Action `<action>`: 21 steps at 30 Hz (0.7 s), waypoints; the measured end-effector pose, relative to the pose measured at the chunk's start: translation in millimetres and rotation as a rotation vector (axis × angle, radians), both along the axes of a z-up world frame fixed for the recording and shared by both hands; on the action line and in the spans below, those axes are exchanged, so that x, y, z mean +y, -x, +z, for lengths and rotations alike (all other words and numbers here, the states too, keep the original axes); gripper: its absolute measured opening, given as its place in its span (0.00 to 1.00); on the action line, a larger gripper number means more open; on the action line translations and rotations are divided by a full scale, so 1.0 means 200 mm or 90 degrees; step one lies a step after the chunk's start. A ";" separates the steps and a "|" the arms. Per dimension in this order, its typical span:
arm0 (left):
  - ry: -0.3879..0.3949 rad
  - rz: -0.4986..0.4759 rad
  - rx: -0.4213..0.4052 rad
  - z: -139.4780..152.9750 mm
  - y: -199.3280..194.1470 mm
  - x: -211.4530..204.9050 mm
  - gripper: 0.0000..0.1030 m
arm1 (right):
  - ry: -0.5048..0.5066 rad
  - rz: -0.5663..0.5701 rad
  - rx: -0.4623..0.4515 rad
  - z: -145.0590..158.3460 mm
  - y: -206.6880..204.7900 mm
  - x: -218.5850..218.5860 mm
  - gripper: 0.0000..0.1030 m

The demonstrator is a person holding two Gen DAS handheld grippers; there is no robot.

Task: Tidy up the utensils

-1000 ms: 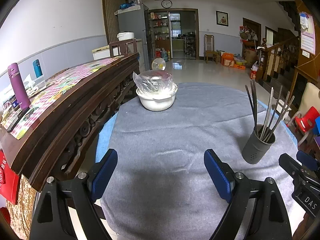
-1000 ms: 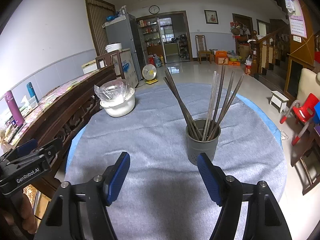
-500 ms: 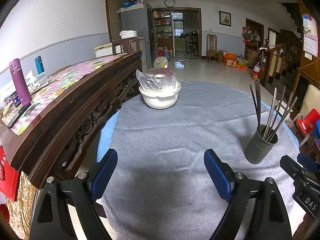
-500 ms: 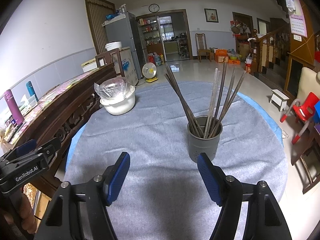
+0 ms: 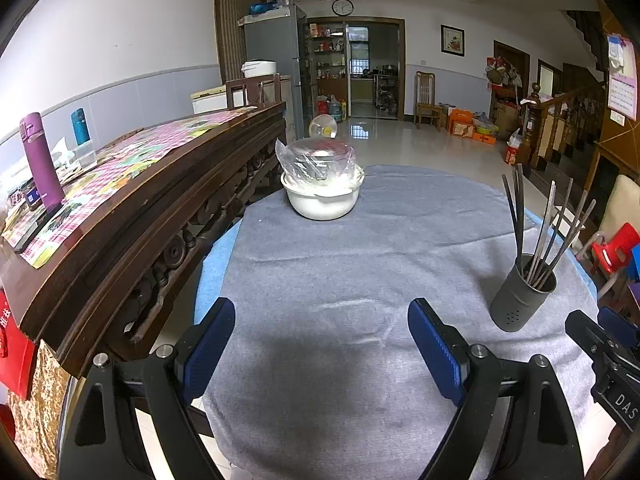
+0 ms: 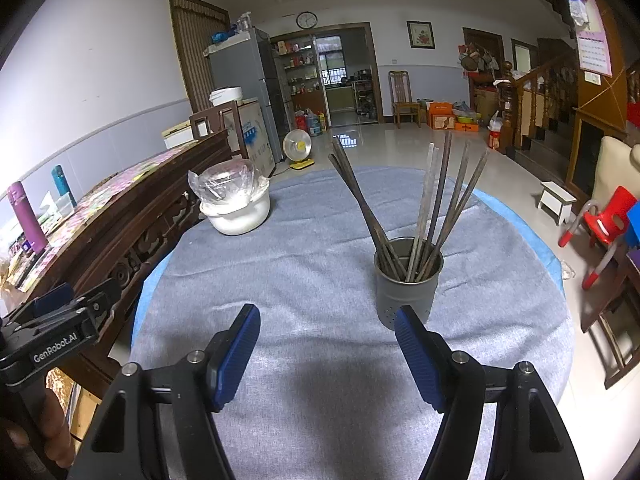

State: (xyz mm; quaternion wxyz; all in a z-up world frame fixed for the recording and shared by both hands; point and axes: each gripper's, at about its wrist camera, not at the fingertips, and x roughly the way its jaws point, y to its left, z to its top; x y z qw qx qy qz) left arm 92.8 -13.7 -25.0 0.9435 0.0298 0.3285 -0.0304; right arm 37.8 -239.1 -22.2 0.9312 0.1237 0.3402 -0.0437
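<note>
A grey perforated utensil holder [image 6: 408,284] stands on the round table's grey cloth [image 6: 312,272], filled with several dark and pale chopsticks [image 6: 436,204] that fan outward. In the left wrist view the holder [image 5: 522,300] is at the right. My right gripper [image 6: 328,348] is open and empty, low over the cloth, just in front of the holder. My left gripper [image 5: 322,340] is open and empty over the cloth's near left part. The left gripper's body shows in the right wrist view [image 6: 56,332], and the right gripper's body in the left wrist view [image 5: 608,356].
A white bowl with a plastic-wrapped glass lid [image 5: 322,188] sits at the table's far left. A dark carved wooden sideboard [image 5: 132,216] runs along the left, with a purple bottle [image 5: 42,160] on it. Red child chairs [image 6: 608,220] stand to the right.
Both grippers have tilted or drawn back slightly; the holder sits a little lower and nearer the right gripper's right finger. Both stay open and empty.
</note>
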 end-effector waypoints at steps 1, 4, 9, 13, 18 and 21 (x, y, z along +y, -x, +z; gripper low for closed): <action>0.000 0.001 0.000 0.00 0.00 0.00 0.86 | 0.001 0.000 0.000 0.00 0.00 0.00 0.72; 0.002 0.000 -0.001 0.00 0.00 0.01 0.86 | 0.001 0.002 -0.001 0.00 0.00 0.01 0.72; 0.001 0.000 -0.001 -0.01 -0.01 0.01 0.86 | 0.002 0.003 -0.001 0.00 -0.01 0.02 0.72; 0.002 0.000 0.000 -0.01 -0.01 0.02 0.86 | 0.002 0.004 0.001 0.00 -0.01 0.02 0.72; 0.002 -0.001 0.002 -0.01 -0.01 0.02 0.86 | 0.007 0.005 0.000 0.00 -0.03 0.03 0.72; 0.002 -0.002 0.005 -0.02 -0.02 0.02 0.86 | 0.004 0.004 0.004 -0.01 -0.04 0.03 0.72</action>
